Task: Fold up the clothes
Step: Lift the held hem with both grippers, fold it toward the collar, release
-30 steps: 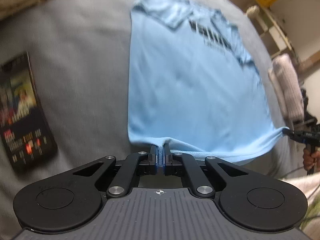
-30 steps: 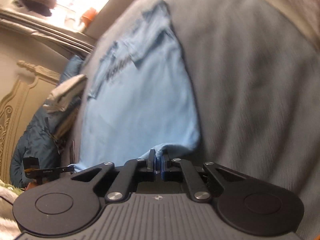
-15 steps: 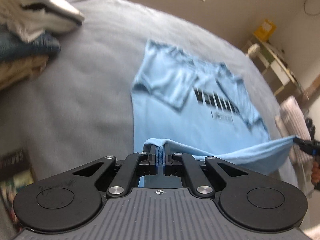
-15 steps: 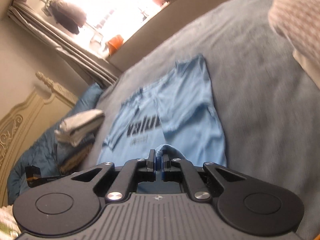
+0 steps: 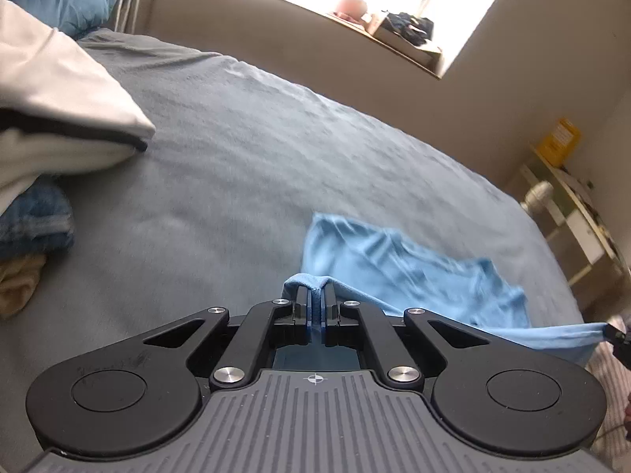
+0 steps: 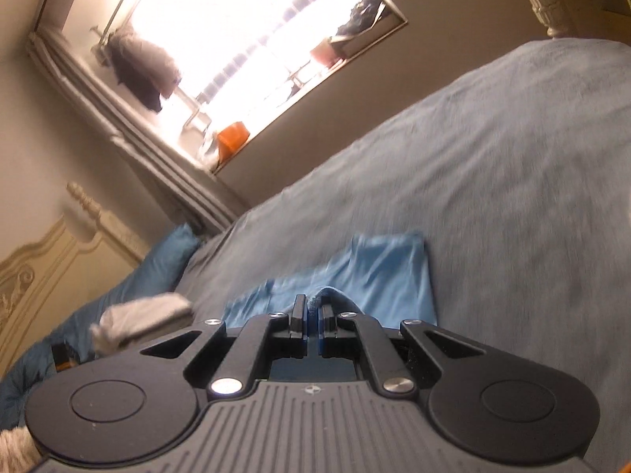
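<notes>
The left gripper (image 5: 316,303) is closed tight on a corner of the light blue T-shirt (image 5: 398,272), the cloth bunched into a small peak between its fingers. From that pinch the hem runs as a taut band off to the right, where the tip of the right gripper (image 5: 615,337) holds the other corner at the edge of the left wrist view. Ahead of the left gripper and slightly to its right, the rest of the shirt lies rumpled on the grey bed (image 5: 276,149).

In the right wrist view the right gripper (image 6: 313,313) is likewise clamped shut on a fold of the blue shirt (image 6: 386,272), which spreads out on the bed (image 6: 512,197) just beyond its fingertips. To the left of this gripper sits a stack of folded clothes (image 6: 146,315), white on top; the same pile (image 5: 51,126) shows large to the left of the left gripper. Far ahead of both grippers is a bright window (image 6: 244,35).
</notes>
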The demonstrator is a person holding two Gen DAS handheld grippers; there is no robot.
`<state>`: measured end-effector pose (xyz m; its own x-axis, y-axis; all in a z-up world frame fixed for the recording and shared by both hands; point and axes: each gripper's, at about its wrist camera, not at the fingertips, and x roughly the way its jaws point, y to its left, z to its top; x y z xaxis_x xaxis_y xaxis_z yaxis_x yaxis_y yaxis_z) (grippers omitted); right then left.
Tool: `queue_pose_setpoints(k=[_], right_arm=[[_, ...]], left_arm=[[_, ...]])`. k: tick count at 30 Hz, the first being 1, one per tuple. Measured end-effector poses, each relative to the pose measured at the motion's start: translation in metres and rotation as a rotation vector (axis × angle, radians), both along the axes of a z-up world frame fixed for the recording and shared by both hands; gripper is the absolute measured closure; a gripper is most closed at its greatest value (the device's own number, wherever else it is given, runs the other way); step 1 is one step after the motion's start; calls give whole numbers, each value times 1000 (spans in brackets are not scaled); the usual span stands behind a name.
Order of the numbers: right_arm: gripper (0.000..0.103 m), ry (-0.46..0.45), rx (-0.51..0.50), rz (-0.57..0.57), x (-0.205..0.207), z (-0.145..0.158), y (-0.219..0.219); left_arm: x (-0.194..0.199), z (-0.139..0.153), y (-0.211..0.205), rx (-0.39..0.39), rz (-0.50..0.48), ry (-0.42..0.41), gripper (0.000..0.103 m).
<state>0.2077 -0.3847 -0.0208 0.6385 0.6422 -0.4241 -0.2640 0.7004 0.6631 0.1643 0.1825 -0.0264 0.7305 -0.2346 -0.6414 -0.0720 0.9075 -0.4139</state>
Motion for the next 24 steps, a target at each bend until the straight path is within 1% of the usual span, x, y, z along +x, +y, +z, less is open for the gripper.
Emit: queue_pose_setpoints(k=[4,9,16,18,19,21,22,23,24], right_arm=[[99,2,-1,-38,39,-8,3],[99,27,-18,-70,77,-26,12],[99,89,-14,-139,113,-60,14],[99,132,-3,-172,124,-76,12],[98,182,18,-199,129,-86,10],[96,288,70,-252,137,-107,4],[93,334,117,-271,139,-116,0],[93,379,165,-289,140,-126,-5],[92,390,220,-309,137,-131,-10]], left_arm=[[34,-9,0,-2,31,-2,101],[73,-24,-2,-7,66,5,101],[100,-53,-4,-18,98,40,101],[107,-66,-1,-47,88,72,100],[109,-72,3,-77,96,96,99],[109,-80,15,-179,128,119,96],[108,-82,23,-246,151,131,95],[107,-84,30,-313,175,142,94],[104,-86,38,-376,199,152,90]])
